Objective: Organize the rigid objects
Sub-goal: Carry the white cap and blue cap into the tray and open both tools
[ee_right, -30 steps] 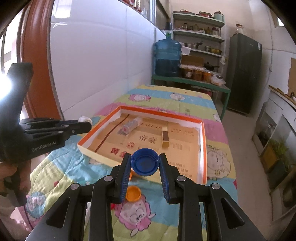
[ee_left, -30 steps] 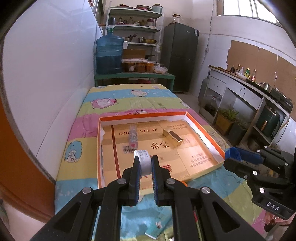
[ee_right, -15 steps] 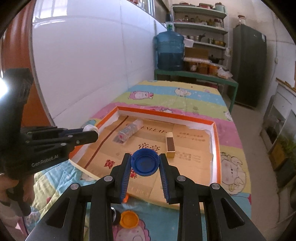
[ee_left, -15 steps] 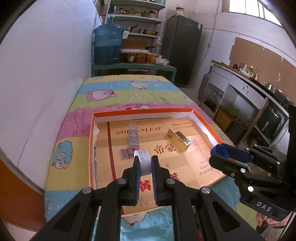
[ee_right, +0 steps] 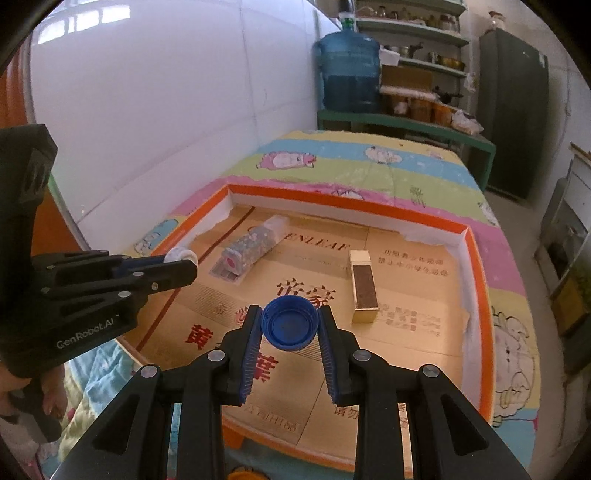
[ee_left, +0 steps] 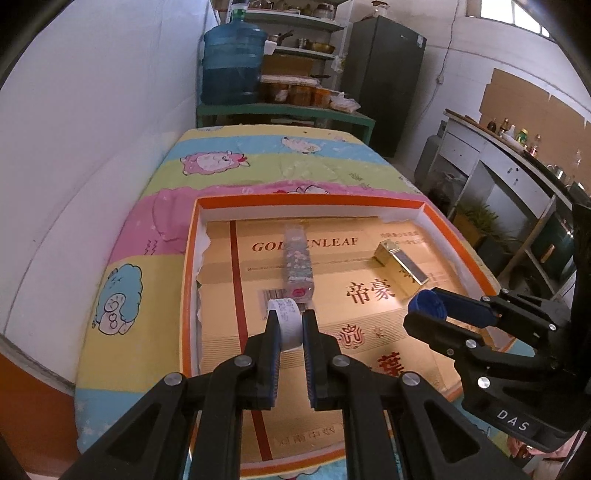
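Sitting on the bright blanket (ee_left: 236,173), your big orange tray (ee_left: 310,200) has a gold box (ee_right: 364,287) and a clear tube (ee_left: 297,264) inside. Above it, your right gripper (ee_right: 290,325) squeezes a blue cap (ee_right: 290,324), and your left gripper (ee_left: 289,326) squeezes a white cap (ee_left: 288,325).

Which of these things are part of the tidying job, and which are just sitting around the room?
Part of the job:
- white cap in the left gripper
- blue cap in the right gripper
- orange-rimmed box
- gold box and patterned tube lying inside it

Just lying about:
- water jug
- fridge
- shelf of pots
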### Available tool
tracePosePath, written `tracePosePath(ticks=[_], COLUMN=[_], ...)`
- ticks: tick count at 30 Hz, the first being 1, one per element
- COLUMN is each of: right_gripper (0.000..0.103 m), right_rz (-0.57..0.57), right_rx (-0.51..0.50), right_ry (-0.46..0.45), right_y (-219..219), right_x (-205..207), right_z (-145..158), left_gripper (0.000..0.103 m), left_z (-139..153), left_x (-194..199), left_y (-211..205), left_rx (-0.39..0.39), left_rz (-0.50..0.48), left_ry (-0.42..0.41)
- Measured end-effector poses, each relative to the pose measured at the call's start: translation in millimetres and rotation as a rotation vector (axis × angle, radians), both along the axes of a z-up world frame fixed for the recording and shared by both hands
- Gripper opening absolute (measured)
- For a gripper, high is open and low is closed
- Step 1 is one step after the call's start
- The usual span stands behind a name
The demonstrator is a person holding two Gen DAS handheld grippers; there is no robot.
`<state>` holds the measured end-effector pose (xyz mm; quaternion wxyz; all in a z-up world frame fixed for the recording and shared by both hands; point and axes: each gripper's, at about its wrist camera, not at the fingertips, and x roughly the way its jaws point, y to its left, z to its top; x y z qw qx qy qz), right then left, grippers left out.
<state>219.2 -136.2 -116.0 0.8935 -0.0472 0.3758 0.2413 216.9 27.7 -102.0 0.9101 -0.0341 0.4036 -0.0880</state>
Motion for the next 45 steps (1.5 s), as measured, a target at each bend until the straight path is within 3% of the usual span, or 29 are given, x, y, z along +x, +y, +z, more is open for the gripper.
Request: tracePosePath(ticks=[17, 24, 29, 33, 45], right_gripper=[0.031, 0.032, 0.044, 0.045, 0.045], right_rz=[-0.008, -0.001, -0.002, -0.002, -0.033], right_rx=[-0.014, -0.022, -0.022, -0.011, 0.006], right_ry=[0.045, 0.046, 0.049, 0.043, 0.028], right_y=[-1.3, 0.3, -0.1, -1.6, -12.4], right_x=[10.3, 9.3, 8.6, 7.5, 2.6], right_z=[-19.5, -21.5, -22.9, -20.9, -13.2], left_gripper=[0.012, 0.012, 0.014, 0.02, 0.02], left_z=[-21.4, -21.0, -18.0, -12.0, -2.3], left_x=[12.1, 9.4, 5.0, 0.4, -14.2], left_y=[-5.5, -4.6, -3.2, -1.8, -19.3], left_rx=[-0.026, -0.011, -0.013, -0.032, -0.045], left_rz=[-0.021, -0.007, 0.0, -0.006, -0.082], left_ry=[0.066, 0.058, 0.048, 0.027, 0.014])
